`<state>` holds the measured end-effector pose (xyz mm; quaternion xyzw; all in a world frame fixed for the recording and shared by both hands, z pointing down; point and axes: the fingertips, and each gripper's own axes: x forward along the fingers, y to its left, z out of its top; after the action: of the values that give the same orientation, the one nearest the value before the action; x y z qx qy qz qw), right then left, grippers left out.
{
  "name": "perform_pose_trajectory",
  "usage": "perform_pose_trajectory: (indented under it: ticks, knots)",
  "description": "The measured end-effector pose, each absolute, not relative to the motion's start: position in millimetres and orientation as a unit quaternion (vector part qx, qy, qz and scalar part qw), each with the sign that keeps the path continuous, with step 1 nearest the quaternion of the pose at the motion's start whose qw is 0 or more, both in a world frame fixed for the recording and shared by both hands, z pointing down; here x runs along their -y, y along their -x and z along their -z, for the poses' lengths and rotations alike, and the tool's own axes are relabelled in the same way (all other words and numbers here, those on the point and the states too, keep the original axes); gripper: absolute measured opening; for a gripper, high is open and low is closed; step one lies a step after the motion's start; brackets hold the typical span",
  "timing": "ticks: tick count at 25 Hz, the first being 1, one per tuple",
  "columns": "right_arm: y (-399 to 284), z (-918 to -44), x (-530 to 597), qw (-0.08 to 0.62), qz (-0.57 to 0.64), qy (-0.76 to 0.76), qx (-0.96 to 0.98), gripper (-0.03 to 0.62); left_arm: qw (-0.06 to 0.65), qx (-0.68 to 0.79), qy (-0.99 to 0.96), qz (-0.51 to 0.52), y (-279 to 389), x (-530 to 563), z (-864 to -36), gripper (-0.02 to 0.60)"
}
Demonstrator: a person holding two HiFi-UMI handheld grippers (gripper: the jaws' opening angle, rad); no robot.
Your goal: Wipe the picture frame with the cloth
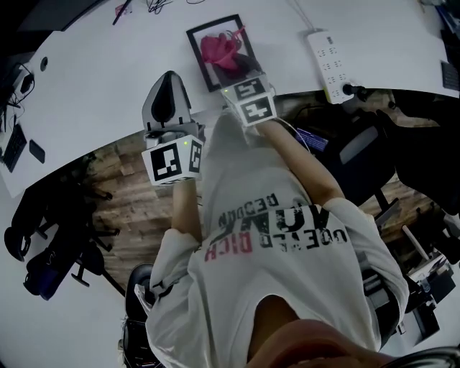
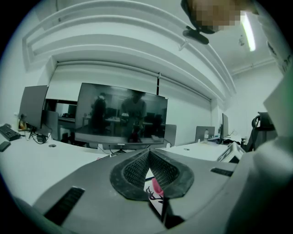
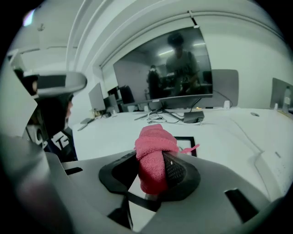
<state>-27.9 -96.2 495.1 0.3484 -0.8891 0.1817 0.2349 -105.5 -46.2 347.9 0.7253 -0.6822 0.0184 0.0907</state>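
At the near edge: the white bench ends in a rim that slants across the head view just ahead of the person's T-shirt, with wood floor below it.
Left claw: the left gripper hangs over the bench just inside that rim. It is to the left of the picture frame and apart from it. The claw is pressed together at the tips and carries nothing.
Right claw: the right gripper pinches the pink cloth, which is bunched into a wad that stands up past the pads.
Cloth position: it sits over the middle of the frame. No view shows whether it touches the surface.
Frame: it lies flat on the bench close to the near rim and has a black border. Its long axis runs away from the person, and the far end leans a little to the left.
Room to the left: a broad white surface stretches from the frame out past the left gripper.
Room to the right: a power strip lies well apart from the frame, pointing roughly the same way.
Farther back: loose cables lie near the far side, and a dark monitor stands beyond them.
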Motion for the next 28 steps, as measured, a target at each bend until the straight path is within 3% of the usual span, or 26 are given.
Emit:
perform_pose_trajectory:
  ticks: [6, 10, 28]
  knots:
    - [-53.2, -459.4, 106.1, 0.158, -0.220, -0.419, 0.867, 0.120, 0.077, 0.685, -0.724, -0.017, 98.8, 34.7, -343.9, -0.003]
    - [-86.4, -465.5, 99.8, 0.150, -0.242, -0.445, 0.849, 0.119, 0.077, 0.690, -0.719, -0.010, 98.5, 34.8, -341.4, -0.003]
    - [-74.4, -508.7, 90.8, 0.206, -0.258, -0.458, 0.825, 0.120, 0.108, 0.682, -0.724, 0.006, 107.0, 27.2, -352.0, -0.003]
